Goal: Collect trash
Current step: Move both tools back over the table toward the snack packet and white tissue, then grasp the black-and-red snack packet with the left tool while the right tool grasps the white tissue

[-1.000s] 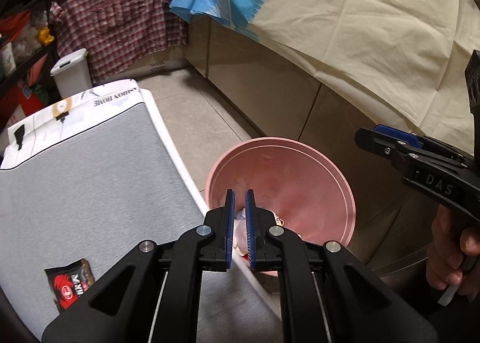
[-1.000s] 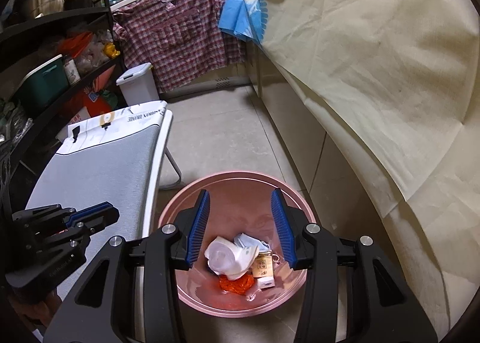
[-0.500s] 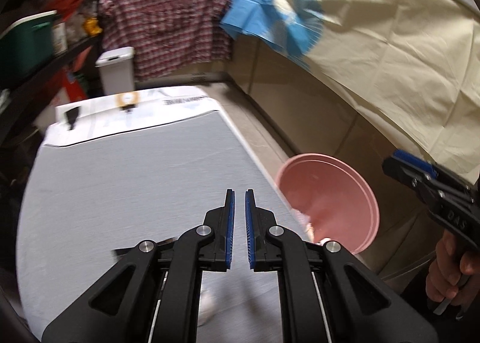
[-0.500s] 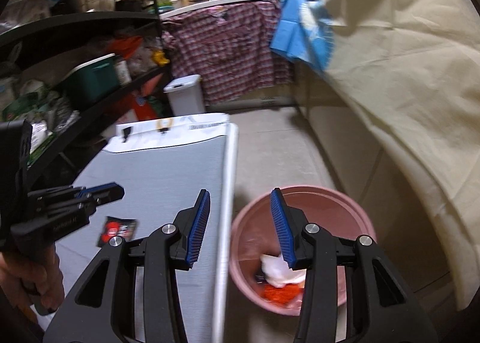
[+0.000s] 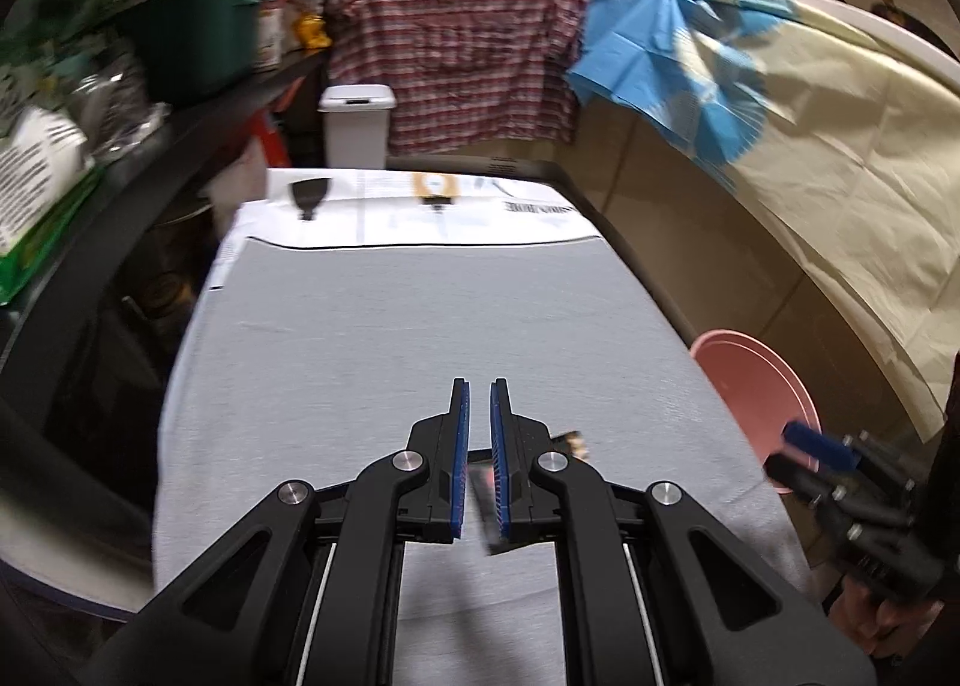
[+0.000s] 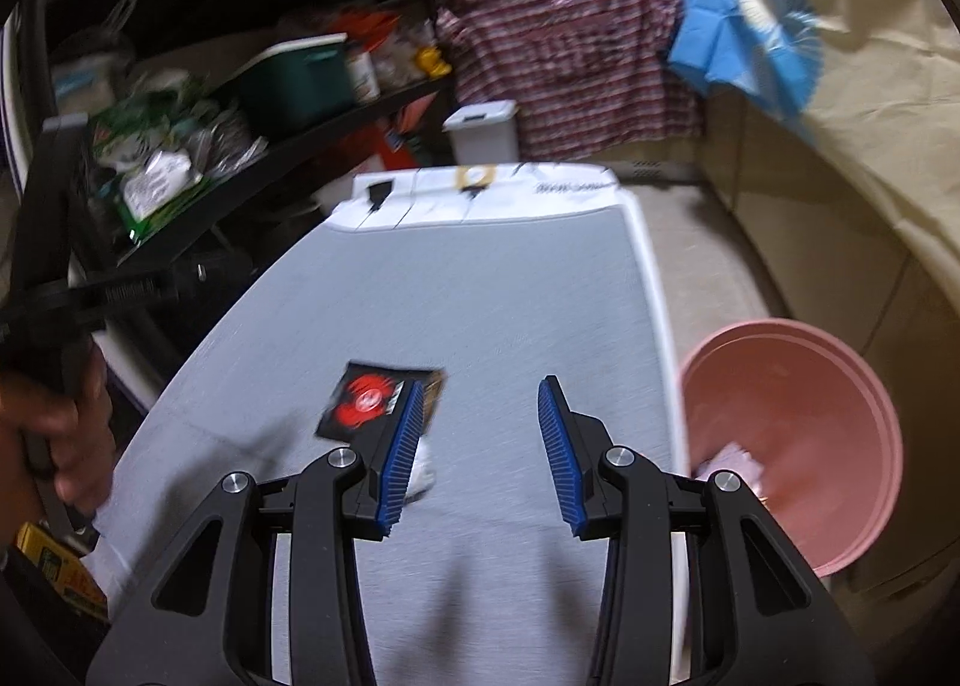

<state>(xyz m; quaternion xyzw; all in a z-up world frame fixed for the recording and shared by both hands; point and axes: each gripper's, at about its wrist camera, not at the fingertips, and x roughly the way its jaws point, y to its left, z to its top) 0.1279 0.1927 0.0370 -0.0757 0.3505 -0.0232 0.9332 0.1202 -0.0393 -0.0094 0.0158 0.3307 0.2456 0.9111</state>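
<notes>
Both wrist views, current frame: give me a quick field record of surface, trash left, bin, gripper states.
surface: grey padded table
trash left: black and red wrapper lying flat on the table, partly behind the right gripper's left finger
bin: pink basin on the floor off the table's right edge, some trash inside
left gripper: fingers nearly together, nothing between them
right gripper: wide open, empty, above the table near the wrapper
image quality: motion blur

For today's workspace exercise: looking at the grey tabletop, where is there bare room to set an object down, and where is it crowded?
The grey tabletop is bare from the black-and-red wrapper to the white printed strip at its far end. Bare room also lies between the wrapper and the right edge beside the pink bin. It is crowded by the wrapper and the white scrap beside it.
</notes>
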